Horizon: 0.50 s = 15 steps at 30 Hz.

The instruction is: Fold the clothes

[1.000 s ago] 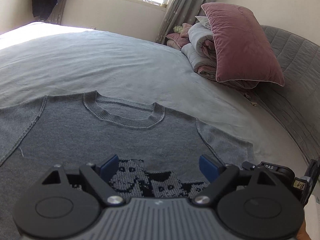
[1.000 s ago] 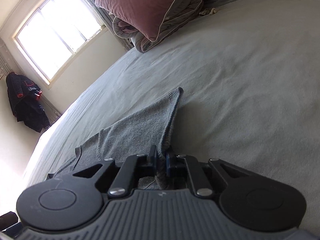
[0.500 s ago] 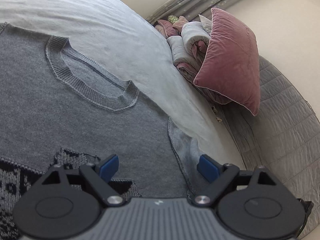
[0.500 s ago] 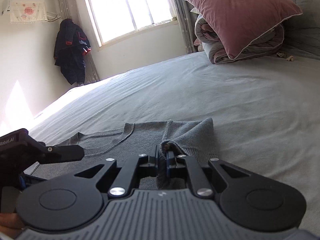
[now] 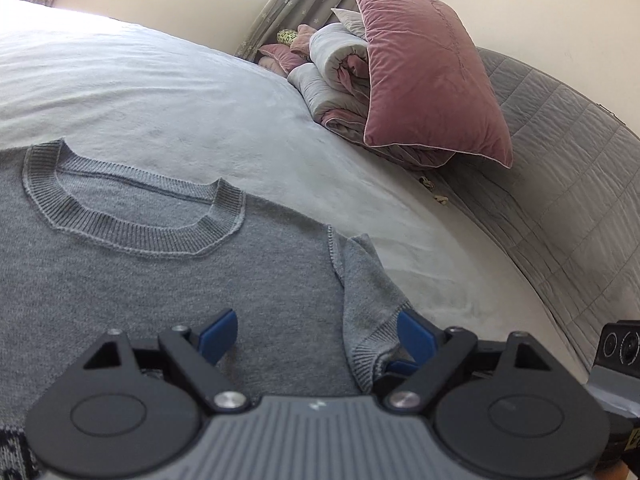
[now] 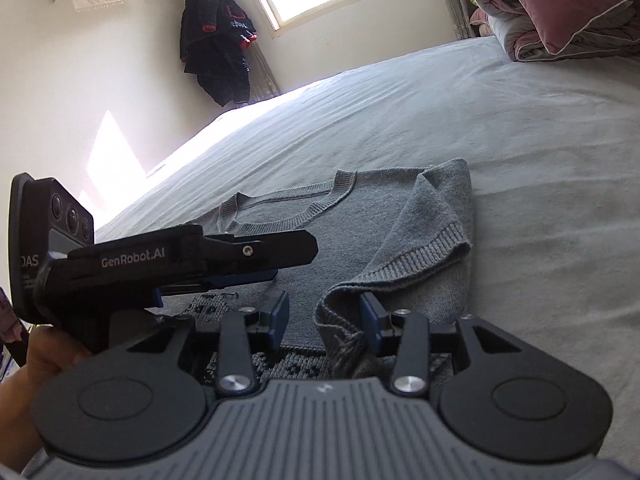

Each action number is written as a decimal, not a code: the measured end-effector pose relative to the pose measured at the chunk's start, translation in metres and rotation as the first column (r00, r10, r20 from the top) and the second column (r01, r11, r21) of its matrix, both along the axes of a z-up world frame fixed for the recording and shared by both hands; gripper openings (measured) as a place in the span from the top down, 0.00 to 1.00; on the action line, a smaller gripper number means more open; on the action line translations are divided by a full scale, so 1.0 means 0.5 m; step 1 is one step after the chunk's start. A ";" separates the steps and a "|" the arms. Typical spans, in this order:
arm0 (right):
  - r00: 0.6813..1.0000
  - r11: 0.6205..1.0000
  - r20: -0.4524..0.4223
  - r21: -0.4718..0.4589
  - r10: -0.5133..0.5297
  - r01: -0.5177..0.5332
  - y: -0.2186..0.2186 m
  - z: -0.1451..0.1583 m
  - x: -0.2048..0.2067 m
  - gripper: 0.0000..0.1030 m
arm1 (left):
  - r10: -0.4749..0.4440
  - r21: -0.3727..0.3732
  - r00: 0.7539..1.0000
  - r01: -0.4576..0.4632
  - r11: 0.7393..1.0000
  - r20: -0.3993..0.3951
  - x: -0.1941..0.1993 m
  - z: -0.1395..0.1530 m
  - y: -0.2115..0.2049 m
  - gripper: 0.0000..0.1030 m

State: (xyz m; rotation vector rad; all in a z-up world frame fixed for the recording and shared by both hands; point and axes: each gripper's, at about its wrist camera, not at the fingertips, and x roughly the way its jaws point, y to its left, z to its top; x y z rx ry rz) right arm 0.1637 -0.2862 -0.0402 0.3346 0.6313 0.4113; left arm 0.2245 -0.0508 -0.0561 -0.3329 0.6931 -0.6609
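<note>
Sweater (image 5: 160, 280) hem & left sleeve cut off by frame edge; knit pattern (image 6: 296, 364) mostly hidden behind right claw (image 6: 325, 316) body.

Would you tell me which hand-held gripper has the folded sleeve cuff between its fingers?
The right hand-held gripper: its opening jaws flank the sleeve cuff. The left hand-held gripper is over the sweater's chest.

I count one grey sweater (image 5: 152, 280), two grippers, left (image 5: 316, 332) and right (image 6: 324, 316), one pink pillow (image 5: 428, 68), one hanging dark jacket (image 6: 216, 36).
</note>
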 end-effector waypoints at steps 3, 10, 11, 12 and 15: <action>0.998 0.999 0.036 -0.018 -0.044 0.044 -0.033 0.022 -0.015 0.56 | 0.008 0.051 0.999 -0.010 0.999 0.046 -0.003 0.007 -0.012 0.18; 0.972 0.960 0.034 0.171 -0.232 0.223 -0.134 -0.027 -0.008 0.56 | -0.198 0.248 0.964 0.151 0.957 0.176 -0.046 0.021 -0.093 0.17; 0.968 0.954 0.020 0.173 -0.252 0.245 -0.140 -0.035 -0.006 0.56 | -0.229 0.266 0.958 0.179 0.947 0.172 -0.050 0.015 -0.106 0.17; 0.963 0.948 0.007 0.175 -0.271 0.266 -0.145 -0.042 -0.004 0.56 | -0.241 0.294 0.955 0.183 0.938 0.172 -0.052 0.008 -0.117 0.18; 0.955 0.931 -0.019 0.221 -0.295 0.291 -0.162 -0.057 -0.004 0.56 | -0.248 0.362 0.953 0.172 0.916 0.176 -0.053 -0.008 -0.142 0.34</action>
